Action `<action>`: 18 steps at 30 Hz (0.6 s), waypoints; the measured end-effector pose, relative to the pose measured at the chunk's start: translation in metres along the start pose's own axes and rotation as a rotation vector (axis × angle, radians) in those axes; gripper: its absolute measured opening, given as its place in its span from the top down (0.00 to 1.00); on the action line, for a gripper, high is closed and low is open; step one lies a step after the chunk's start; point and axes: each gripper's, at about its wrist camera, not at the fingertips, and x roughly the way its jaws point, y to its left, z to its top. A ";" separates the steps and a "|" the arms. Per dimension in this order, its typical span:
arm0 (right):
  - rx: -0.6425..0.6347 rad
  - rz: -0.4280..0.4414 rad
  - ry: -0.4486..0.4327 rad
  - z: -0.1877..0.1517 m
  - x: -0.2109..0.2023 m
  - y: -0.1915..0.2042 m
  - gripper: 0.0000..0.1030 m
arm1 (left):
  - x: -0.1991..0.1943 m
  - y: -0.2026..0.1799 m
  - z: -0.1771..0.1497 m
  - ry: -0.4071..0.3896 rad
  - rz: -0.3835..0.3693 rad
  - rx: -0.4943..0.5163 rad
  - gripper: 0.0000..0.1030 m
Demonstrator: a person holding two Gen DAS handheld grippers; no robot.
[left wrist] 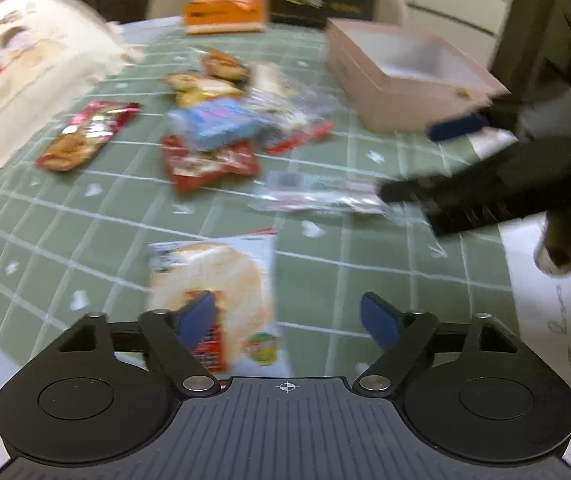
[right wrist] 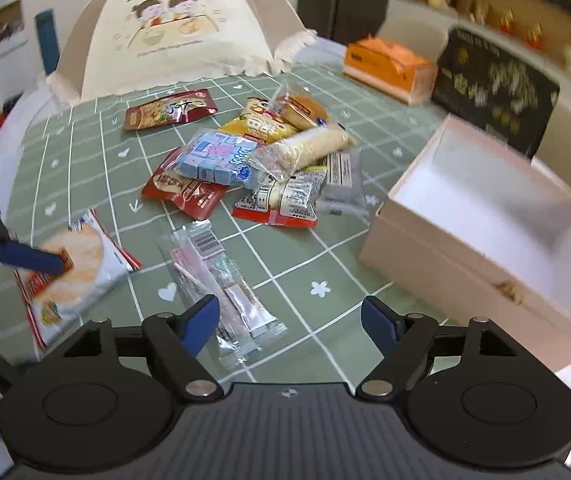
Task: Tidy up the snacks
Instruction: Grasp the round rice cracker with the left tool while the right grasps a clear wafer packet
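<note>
Several snack packs lie on a green checked tablecloth (right wrist: 85, 152). A round rice-cracker pack (left wrist: 213, 292) lies just ahead of my open left gripper (left wrist: 289, 320), its near end by the left finger; it also shows in the right wrist view (right wrist: 77, 272). A clear wrapped pack (right wrist: 221, 280) lies in front of my open right gripper (right wrist: 291, 320). A pile with a blue pack (right wrist: 217, 158), red packs and a bun (right wrist: 303, 110) sits mid-table. An open pink box (right wrist: 481, 224) stands empty at right.
A cartoon-printed food cover (right wrist: 177, 28) stands at the table's far side. An orange tissue box (right wrist: 389, 66) and a black box (right wrist: 493, 92) stand at the back. A separate red snack pack (right wrist: 169, 110) lies by the cover. The table edge runs at the left.
</note>
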 end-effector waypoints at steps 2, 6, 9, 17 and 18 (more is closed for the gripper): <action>-0.019 0.007 -0.001 0.000 -0.002 0.004 0.17 | 0.000 0.005 -0.001 0.007 0.102 0.009 0.22; -0.014 0.123 0.010 0.007 0.005 0.009 0.14 | 0.023 0.030 0.002 0.100 0.054 -0.103 0.17; -0.012 0.162 0.050 0.020 0.028 0.013 0.14 | 0.025 0.032 0.007 0.107 0.049 -0.127 0.17; -0.106 0.119 0.125 0.012 0.015 0.030 0.65 | 0.024 0.024 0.013 0.090 0.037 -0.138 0.22; -0.090 0.126 0.123 0.007 0.005 0.026 0.65 | 0.019 0.019 0.014 0.076 0.001 -0.144 0.21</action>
